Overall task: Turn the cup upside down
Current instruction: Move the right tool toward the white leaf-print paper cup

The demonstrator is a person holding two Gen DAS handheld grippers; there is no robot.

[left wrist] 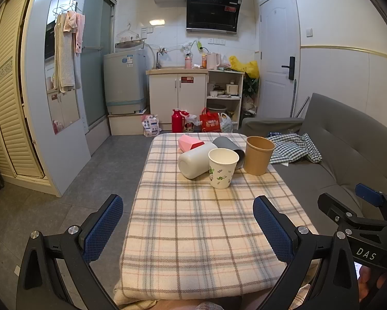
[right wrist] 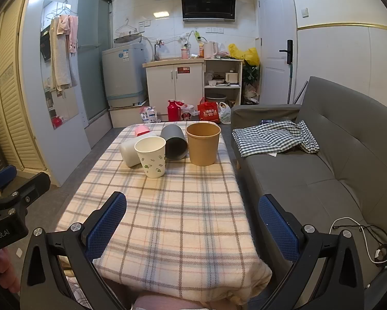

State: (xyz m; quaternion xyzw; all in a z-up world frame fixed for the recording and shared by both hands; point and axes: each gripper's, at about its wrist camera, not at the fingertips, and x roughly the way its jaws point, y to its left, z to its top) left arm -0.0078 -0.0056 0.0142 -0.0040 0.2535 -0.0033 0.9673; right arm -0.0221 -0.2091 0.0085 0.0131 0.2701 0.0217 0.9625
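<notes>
- Floral paper cup (left wrist: 223, 168) (right wrist: 152, 156) stood upright, mouth up, on the plaid worktop (left wrist: 193, 232) (right wrist: 172, 219).
- White tumbler (left wrist: 193, 160) lay on its side touching the cup; grey cup (right wrist: 174, 142) lay tipped just behind the cup.
- Brown paper tub (right wrist: 203, 143) stood upright near the cup, sofa (right wrist: 322, 170) side.
- Left gripper (left wrist: 188, 228) fingers wide, empty, well short of the cup.
- Right gripper (right wrist: 192, 226) fingers wide, empty.
</notes>
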